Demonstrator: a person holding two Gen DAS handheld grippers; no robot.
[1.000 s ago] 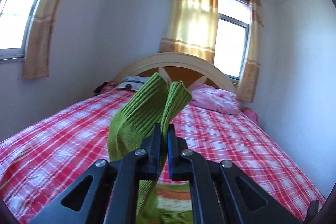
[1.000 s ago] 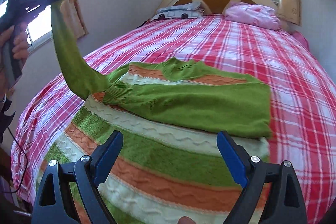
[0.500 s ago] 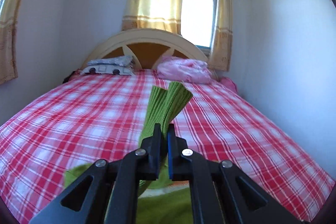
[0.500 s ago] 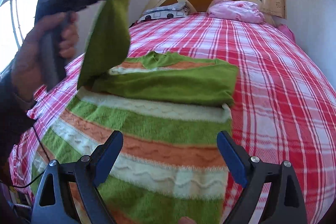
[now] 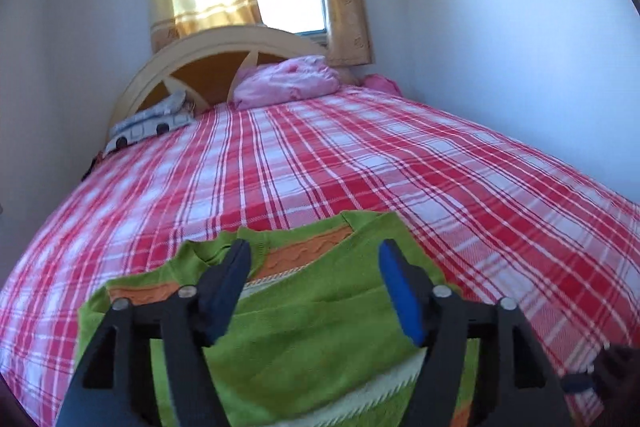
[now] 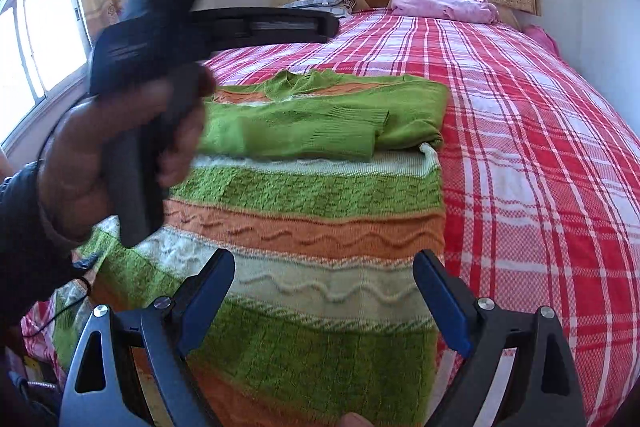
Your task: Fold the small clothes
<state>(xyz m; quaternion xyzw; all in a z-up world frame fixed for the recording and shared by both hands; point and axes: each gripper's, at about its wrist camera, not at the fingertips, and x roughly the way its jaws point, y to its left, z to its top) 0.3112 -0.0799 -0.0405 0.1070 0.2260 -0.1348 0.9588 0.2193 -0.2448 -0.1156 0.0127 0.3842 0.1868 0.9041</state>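
The striped green, orange and white sweater [image 6: 312, 195] is lying flat on the bed [image 6: 540, 147], over its red plaid cover, with both green sleeves [image 6: 320, 123] folded across its chest. The left hand-held gripper [image 5: 316, 287] is hovering over the neckline; its jaws have just been opening and are gaping apart, nothing pinched between them. The right hand-held gripper [image 6: 324, 299] is hanging released above the sweater's lower stripes, its blue pads wide apart.

Left tool [image 5: 316, 287] has just been opening, nothing between its jaws — right tool [image 6: 324, 297] gapes wide.
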